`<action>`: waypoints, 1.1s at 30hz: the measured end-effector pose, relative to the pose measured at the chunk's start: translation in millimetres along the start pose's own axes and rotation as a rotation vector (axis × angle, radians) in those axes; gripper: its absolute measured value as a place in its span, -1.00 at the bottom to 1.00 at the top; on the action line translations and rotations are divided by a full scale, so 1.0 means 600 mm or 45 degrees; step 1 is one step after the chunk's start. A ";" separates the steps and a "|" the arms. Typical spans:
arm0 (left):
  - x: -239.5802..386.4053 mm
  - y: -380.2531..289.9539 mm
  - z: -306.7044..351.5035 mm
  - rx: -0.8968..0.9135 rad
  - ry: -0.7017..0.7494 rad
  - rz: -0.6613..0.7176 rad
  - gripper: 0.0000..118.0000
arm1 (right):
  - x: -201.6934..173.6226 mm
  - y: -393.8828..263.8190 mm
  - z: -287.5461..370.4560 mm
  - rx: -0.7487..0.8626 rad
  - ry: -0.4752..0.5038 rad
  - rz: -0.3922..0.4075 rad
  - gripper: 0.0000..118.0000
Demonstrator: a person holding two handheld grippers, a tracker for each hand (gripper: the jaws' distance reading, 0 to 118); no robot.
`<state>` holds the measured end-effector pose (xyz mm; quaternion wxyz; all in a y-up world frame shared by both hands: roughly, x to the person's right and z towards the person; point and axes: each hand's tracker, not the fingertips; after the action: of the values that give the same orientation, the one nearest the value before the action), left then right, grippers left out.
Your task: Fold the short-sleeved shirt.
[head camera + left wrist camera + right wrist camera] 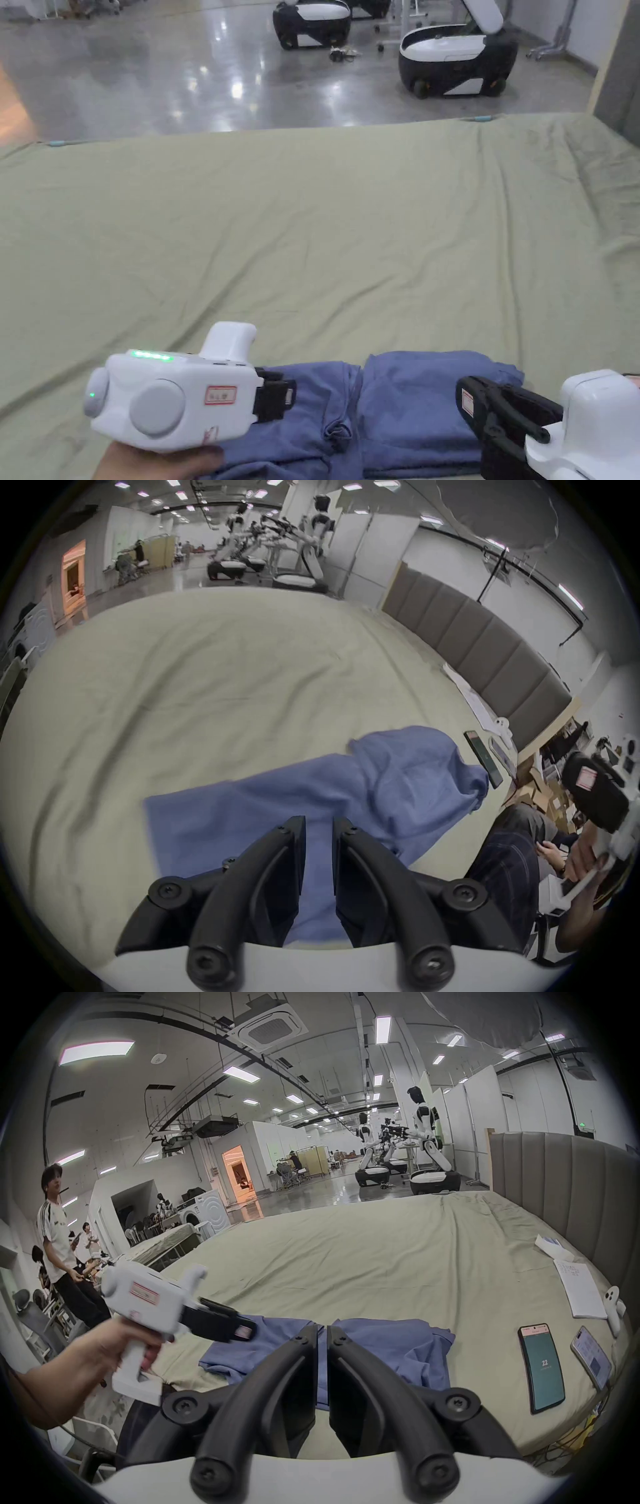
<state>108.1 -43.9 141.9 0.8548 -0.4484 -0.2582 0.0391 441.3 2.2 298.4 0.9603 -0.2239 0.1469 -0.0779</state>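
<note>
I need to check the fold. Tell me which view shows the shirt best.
The head view: the shirt lies flat with its middle crease visible, though the frame's bottom cuts it off. The left gripper view shows it blurred, partly behind the jaws. The right gripper view shows it low and split by the jaws.

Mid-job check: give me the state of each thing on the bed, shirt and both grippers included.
shirt: folded into a compact bundle, a bit rumpled, at the bed's near edge.
left gripper: jaws slightly apart, above the shirt, holding nothing.
right gripper: jaws nearly closed, holding nothing.
bedsheet: spread out, wrinkled.
dark phone: screen lit, lying flat.
second phone: screen lit, lying flat.
paper: lying flat near the headboard.
</note>
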 end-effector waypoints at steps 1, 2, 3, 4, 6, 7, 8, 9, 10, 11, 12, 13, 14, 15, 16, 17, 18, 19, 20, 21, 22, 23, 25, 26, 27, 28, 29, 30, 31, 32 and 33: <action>-0.028 -0.007 0.022 0.009 0.045 0.042 -0.72 | -0.008 0.001 -0.002 -0.003 0.011 0.007 -0.88; -0.050 -0.013 0.037 0.008 0.058 0.085 -0.72 | -0.015 0.001 -0.004 -0.005 0.019 0.013 -0.88; -0.075 -0.020 0.053 0.003 0.053 0.143 -0.72 | -0.026 0.001 -0.007 -0.009 0.032 0.021 -0.88; -0.092 -0.024 0.064 -0.001 0.031 0.175 -0.72 | -0.034 0.001 -0.009 -0.016 0.049 0.028 -0.88; -0.133 -0.030 0.089 0.015 -0.064 0.257 -0.62 | -0.055 0.001 -0.017 -0.034 0.087 0.038 -0.88; -0.162 -0.033 0.098 0.052 -0.171 0.358 -0.28 | -0.065 0.001 -0.019 -0.040 0.098 0.048 -0.88; -0.187 -0.037 0.102 0.081 -0.242 0.449 0.22 | -0.074 0.001 -0.021 -0.045 0.107 0.060 -0.88; -0.215 -0.041 0.103 0.085 -0.289 0.519 0.71 | -0.084 0.001 -0.022 -0.051 0.112 0.075 -0.88; -0.236 -0.045 0.105 0.106 -0.320 0.572 0.72 | -0.091 0.000 -0.023 -0.055 0.116 0.087 -0.88; -0.259 -0.047 0.099 0.088 -0.340 0.641 0.72 | -0.098 0.001 -0.025 -0.060 0.119 0.096 -0.88; -0.269 -0.055 0.090 0.020 -0.373 0.714 0.72 | -0.104 0.002 -0.027 -0.064 0.122 0.102 -0.88; -0.283 -0.061 0.077 -0.025 -0.432 0.769 0.72 | -0.107 0.003 -0.030 -0.068 0.125 0.107 -0.88; -0.294 -0.068 0.062 -0.059 -0.511 0.826 0.72 | -0.110 0.005 -0.033 -0.070 0.125 0.110 -0.88; -0.303 -0.075 0.044 -0.100 -0.584 0.880 0.72 | -0.113 0.006 -0.036 -0.072 0.121 0.114 -0.88; -0.298 -0.079 0.029 -0.129 -0.622 0.911 0.72 | -0.115 0.007 -0.039 -0.074 0.118 0.117 -0.88; -0.298 -0.081 0.011 -0.152 -0.633 0.910 0.72 | -0.115 0.008 -0.043 -0.076 0.112 0.117 -0.88; -0.296 -0.081 -0.006 -0.164 -0.612 0.881 0.72 | -0.115 0.010 -0.046 -0.078 0.106 0.115 -0.88; -0.295 -0.081 -0.026 -0.206 -0.611 0.843 0.71 | -0.114 0.011 -0.049 -0.082 0.101 0.110 -0.88; -0.290 -0.084 -0.047 -0.228 -0.620 0.842 0.71 | -0.113 0.012 -0.053 -0.089 0.095 0.106 -0.88; -0.290 -0.084 -0.059 -0.220 -0.675 0.873 0.71 | -0.113 0.013 -0.056 -0.096 0.089 0.105 -0.88; -0.292 -0.079 -0.066 -0.187 -0.756 0.907 0.71 | -0.112 0.014 -0.059 -0.103 0.081 0.109 -0.88; -0.291 -0.071 -0.072 -0.170 -0.800 0.954 0.71 | -0.111 0.016 -0.062 -0.109 0.075 0.115 -0.88; -0.318 -0.066 -0.104 -0.155 -0.804 0.962 0.70 | -0.110 0.018 -0.067 -0.117 0.066 0.122 -0.88; -0.308 -0.063 -0.112 -0.151 -0.812 0.947 0.70 | -0.109 0.019 -0.070 -0.119 0.064 0.120 -0.88; -0.295 -0.060 -0.119 -0.162 -0.830 0.900 0.67 | -0.109 0.020 -0.074 -0.121 0.063 0.112 -0.88; -0.287 -0.059 -0.123 -0.184 -0.814 0.846 0.60 | -0.109 0.020 -0.076 -0.122 0.064 0.105 -0.88; -0.278 -0.053 -0.122 -0.201 -0.767 0.783 0.35 | -0.110 0.021 -0.078 -0.122 0.065 0.101 -0.88; -0.272 -0.049 -0.118 -0.209 -0.702 0.746 -0.31 | -0.113 0.021 -0.078 -0.121 0.065 0.099 -0.88; -0.269 -0.046 -0.112 -0.222 -0.581 0.745 -0.83 | -0.115 0.021 -0.078 -0.121 0.067 0.097 -0.88; -0.262 -0.048 -0.107 -0.230 -0.482 0.720 -0.83 | -0.117 0.020 -0.078 -0.121 0.072 0.097 -0.88; -0.263 -0.052 -0.107 -0.224 -0.504 0.723 -0.83 | -0.119 0.020 -0.078 -0.121 0.078 0.099 -0.88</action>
<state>-2.5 -157.6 72.7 0.7012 -0.5581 -0.2864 0.3389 360.0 9.2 270.8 0.9459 -0.2610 0.1883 -0.0403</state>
